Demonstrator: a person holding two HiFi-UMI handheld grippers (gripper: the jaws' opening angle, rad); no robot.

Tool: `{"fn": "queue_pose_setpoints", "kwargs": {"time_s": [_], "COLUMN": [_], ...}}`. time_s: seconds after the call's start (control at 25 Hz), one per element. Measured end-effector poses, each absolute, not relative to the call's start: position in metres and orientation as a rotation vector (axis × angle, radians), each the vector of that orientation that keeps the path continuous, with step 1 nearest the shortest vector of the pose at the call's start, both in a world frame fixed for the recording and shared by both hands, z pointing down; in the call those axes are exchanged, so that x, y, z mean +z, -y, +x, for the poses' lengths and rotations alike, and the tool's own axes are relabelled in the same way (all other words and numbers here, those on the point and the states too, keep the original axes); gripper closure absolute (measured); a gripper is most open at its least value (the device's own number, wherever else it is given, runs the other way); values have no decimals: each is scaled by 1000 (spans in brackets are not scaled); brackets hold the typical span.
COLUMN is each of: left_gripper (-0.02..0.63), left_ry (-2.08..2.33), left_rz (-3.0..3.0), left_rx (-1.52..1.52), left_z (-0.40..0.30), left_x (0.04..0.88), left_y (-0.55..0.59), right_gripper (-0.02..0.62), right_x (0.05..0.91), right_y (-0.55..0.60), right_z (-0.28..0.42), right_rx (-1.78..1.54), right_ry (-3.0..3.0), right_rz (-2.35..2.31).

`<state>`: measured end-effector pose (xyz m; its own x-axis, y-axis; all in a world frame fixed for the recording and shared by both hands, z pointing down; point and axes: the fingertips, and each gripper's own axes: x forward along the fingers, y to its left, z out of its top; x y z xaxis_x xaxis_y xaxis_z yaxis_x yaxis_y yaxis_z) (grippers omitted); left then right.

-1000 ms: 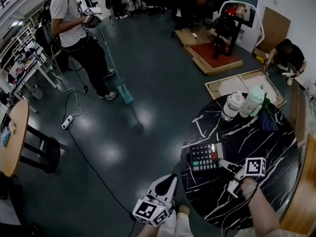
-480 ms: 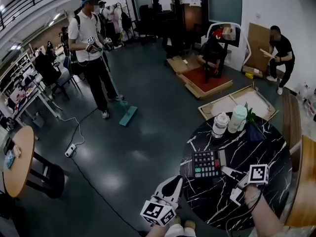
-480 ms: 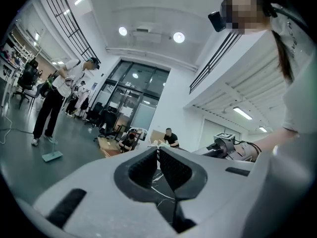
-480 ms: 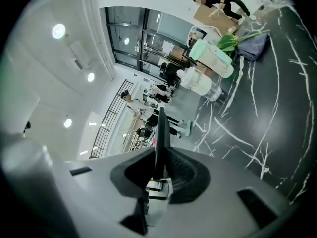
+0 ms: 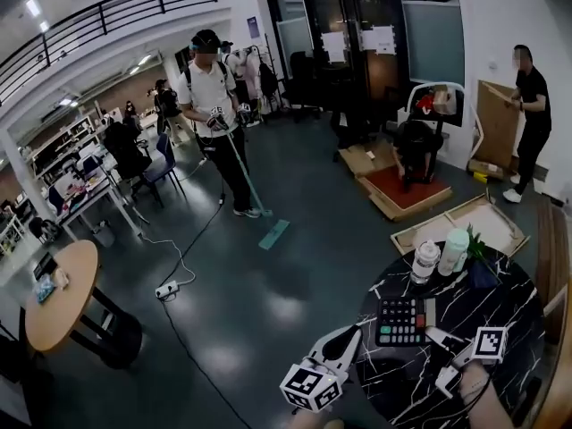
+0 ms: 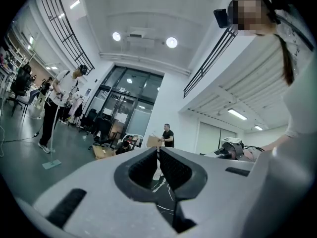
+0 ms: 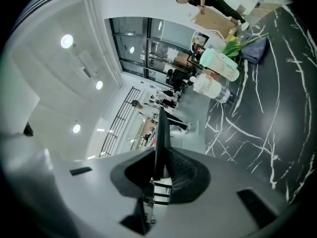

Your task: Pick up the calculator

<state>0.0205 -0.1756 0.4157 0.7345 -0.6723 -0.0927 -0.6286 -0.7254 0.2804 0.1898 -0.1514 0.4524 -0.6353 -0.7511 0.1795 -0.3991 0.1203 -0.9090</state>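
Observation:
The calculator (image 5: 402,322), dark with grey and green keys, is held by its right edge in my right gripper (image 5: 433,333), off the black marble table (image 5: 500,307). In the right gripper view it shows edge-on as a thin dark slab (image 7: 160,133) clamped between the jaws of the right gripper (image 7: 159,170). My left gripper (image 5: 355,334) hovers left of the table, off its edge, shut with nothing in it. The left gripper view shows the left gripper (image 6: 158,155) with both jaws together and the room beyond.
A white bottle (image 5: 424,262), a pale green bottle (image 5: 454,250) and a small plant (image 5: 474,244) stand at the table's far side. A person with a mop (image 5: 214,105) stands on the dark floor. A round wooden table (image 5: 58,293) is at the left.
Both grippers have risen, and the calculator has come up with the right one. The head view has tipped up, so more of the room shows.

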Motion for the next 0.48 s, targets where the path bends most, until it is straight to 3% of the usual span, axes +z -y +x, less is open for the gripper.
{"fn": "queue_pose_setpoints", "kwargs": {"time_s": [0.48], "left_gripper": [598], "left_ry": [1025], "left_rz": [2700], "left_rx": [-281], "left_z": [18], "left_x": [414], "left_y": [168], "right_gripper": [537], "right_x": [440], "right_y": [157], "right_z": [179], "right_rx": [-1518], "right_ry": [-2045], "right_rz": [-1107]}}
